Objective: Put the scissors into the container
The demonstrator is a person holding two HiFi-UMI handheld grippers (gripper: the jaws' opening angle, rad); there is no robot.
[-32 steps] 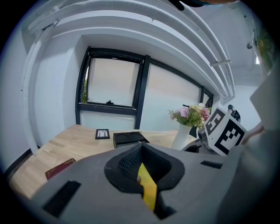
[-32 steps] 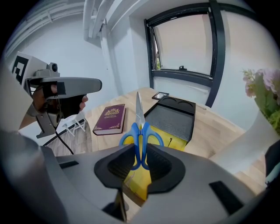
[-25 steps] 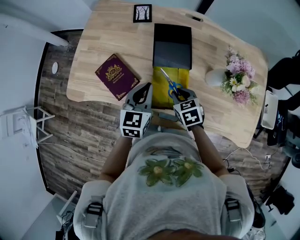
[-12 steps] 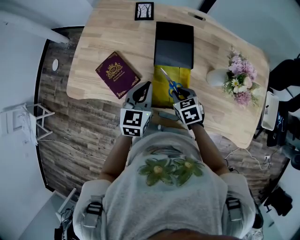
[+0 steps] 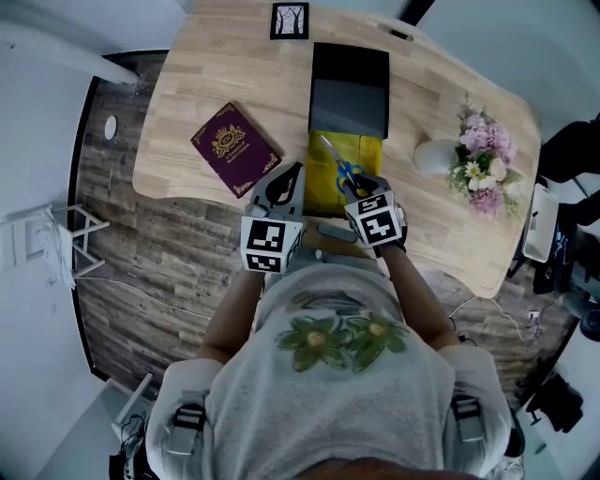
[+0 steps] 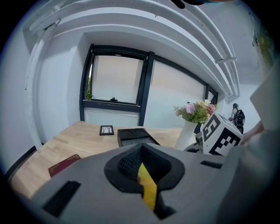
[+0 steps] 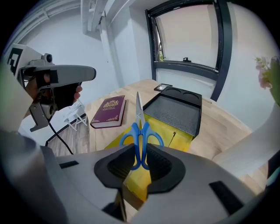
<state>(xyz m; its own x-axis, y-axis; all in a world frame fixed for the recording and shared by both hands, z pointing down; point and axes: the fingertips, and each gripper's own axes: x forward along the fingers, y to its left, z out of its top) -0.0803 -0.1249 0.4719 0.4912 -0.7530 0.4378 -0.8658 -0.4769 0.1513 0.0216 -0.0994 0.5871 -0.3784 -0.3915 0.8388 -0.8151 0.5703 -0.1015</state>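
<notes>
The scissors (image 5: 339, 167) have blue handles and silver blades. They hang over a yellow sheet (image 5: 364, 152) on the wooden table, blades pointing toward the black container (image 5: 349, 84) just beyond. My right gripper (image 5: 357, 191) is shut on the handles; in the right gripper view the scissors (image 7: 141, 133) stand upright between its jaws (image 7: 140, 162), with the container (image 7: 175, 110) ahead. My left gripper (image 5: 292, 178) hovers beside it at the table's front edge. Its jaws (image 6: 142, 174) stand together with nothing held, and only a yellow sliver shows through.
A maroon book (image 5: 234, 150) lies to the left on the table. A white vase of pink flowers (image 5: 476, 155) stands to the right. A small framed picture (image 5: 289, 21) sits at the far edge behind the container.
</notes>
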